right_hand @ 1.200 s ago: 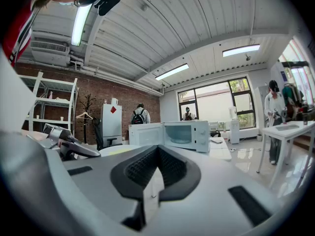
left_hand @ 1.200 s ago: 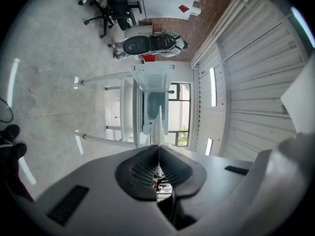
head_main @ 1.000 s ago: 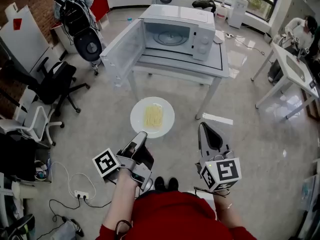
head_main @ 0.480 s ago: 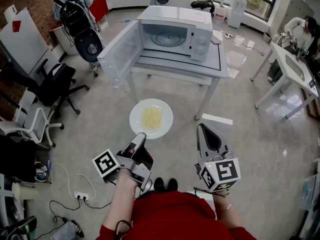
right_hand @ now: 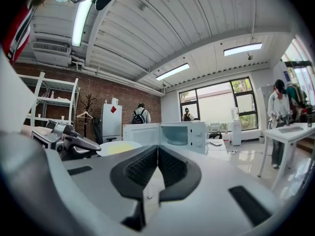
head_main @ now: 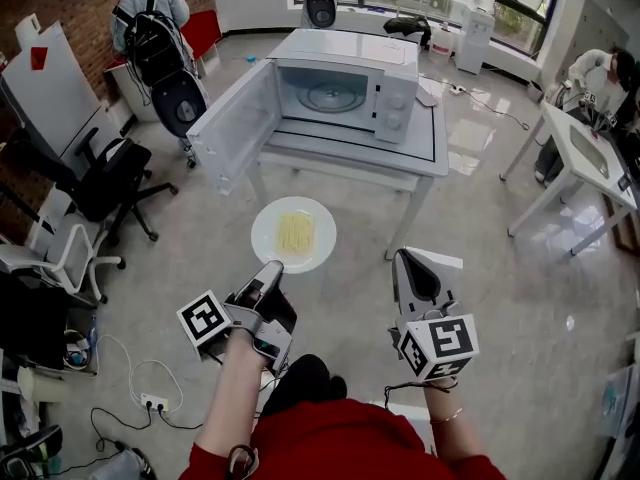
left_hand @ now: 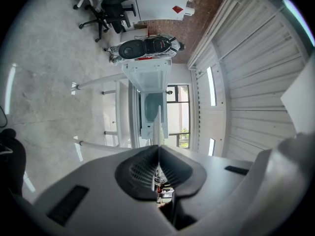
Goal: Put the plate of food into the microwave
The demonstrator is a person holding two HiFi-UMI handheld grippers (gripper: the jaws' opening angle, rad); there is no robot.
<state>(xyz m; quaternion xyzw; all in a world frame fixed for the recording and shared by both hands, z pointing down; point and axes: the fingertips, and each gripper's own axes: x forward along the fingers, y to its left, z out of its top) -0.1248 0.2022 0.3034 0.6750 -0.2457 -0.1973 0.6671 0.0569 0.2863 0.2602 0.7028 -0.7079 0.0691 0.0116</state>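
A white plate (head_main: 293,235) with yellow noodles hangs level above the floor, a short way before the table. My left gripper (head_main: 272,268) is shut on its near rim. Seen from the left gripper view, the plate (left_hand: 158,124) shows edge-on as a thin white line between the closed jaws (left_hand: 158,149). The white microwave (head_main: 345,88) stands on the table (head_main: 350,160) ahead, its door (head_main: 232,128) swung wide to the left and the glass turntable bare. My right gripper (head_main: 403,256) is shut and empty, to the right of the plate. The right gripper view shows the plate (right_hand: 118,147) and the microwave (right_hand: 172,134).
Black office chairs (head_main: 100,178) and a white chair (head_main: 60,253) stand at the left. A person with a backpack (head_main: 150,28) is at the back left, beside a scooter (head_main: 180,103). Another white table (head_main: 580,153) with a seated person is at the right. Cables and a power strip (head_main: 150,400) lie on the floor.
The microwave and table have come nearer and lower in the head view. The plate has moved forward toward the table with my left gripper still holding it. The right gripper keeps alongside.
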